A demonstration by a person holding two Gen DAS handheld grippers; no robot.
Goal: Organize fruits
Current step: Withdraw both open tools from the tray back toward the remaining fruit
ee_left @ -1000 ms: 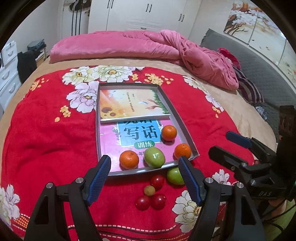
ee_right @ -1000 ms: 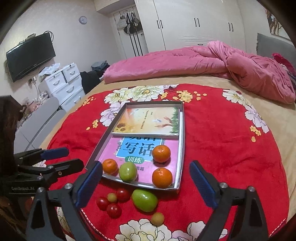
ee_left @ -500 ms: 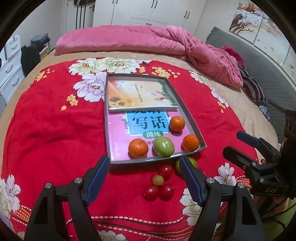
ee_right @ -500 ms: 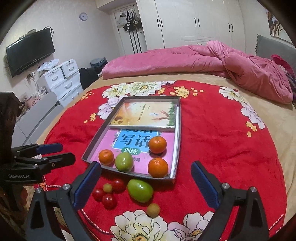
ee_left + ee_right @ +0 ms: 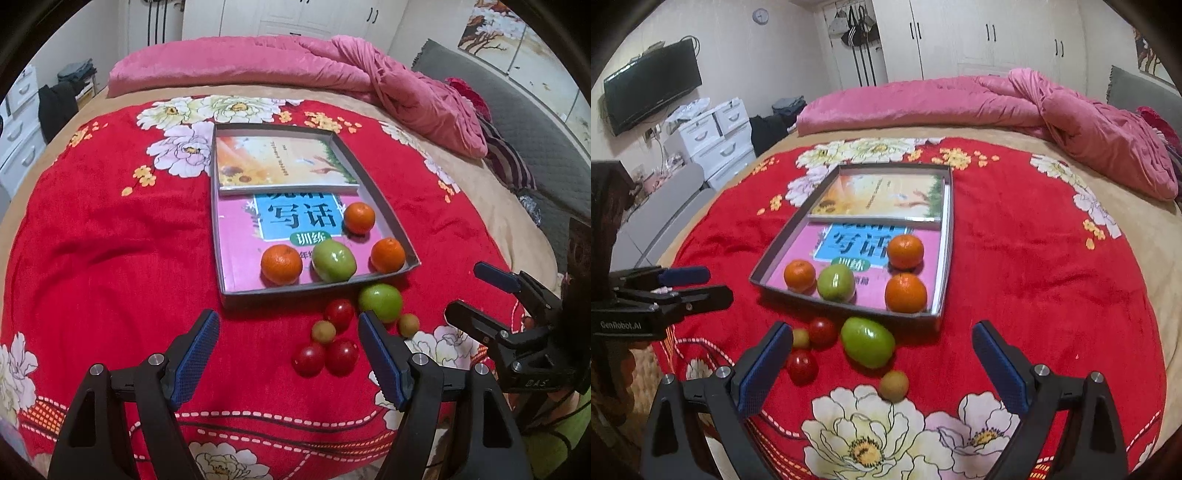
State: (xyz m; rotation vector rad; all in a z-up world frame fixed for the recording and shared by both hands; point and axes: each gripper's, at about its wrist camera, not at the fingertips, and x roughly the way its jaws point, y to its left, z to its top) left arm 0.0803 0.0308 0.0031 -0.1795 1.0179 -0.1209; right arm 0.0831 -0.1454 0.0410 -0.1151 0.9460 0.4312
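Observation:
A grey tray (image 5: 384,206) (image 5: 783,254) lies on the red blanket, holding two books, three oranges (image 5: 281,264) (image 5: 905,292) and a green apple (image 5: 334,260) (image 5: 836,282). In front of the tray lie a second green apple (image 5: 381,303) (image 5: 868,347), three red cherry tomatoes (image 5: 341,356) (image 5: 802,366) and two small yellow-green fruits (image 5: 323,332) (image 5: 893,385). My left gripper (image 5: 288,354) is open and empty, just short of the loose fruits. My right gripper (image 5: 881,365) is open and empty, with the loose apple between its fingers' lines.
The red floral blanket (image 5: 110,258) covers a round bed. A pink quilt (image 5: 295,70) is heaped at the far side. A white drawer unit (image 5: 716,136) and a TV (image 5: 652,85) stand to the left. A grey headboard (image 5: 517,110) runs along the right.
Both grippers have drifted slightly, so the tray and fruits shifted right in the left view and left in the right view. Both stay open; no fruit has moved.

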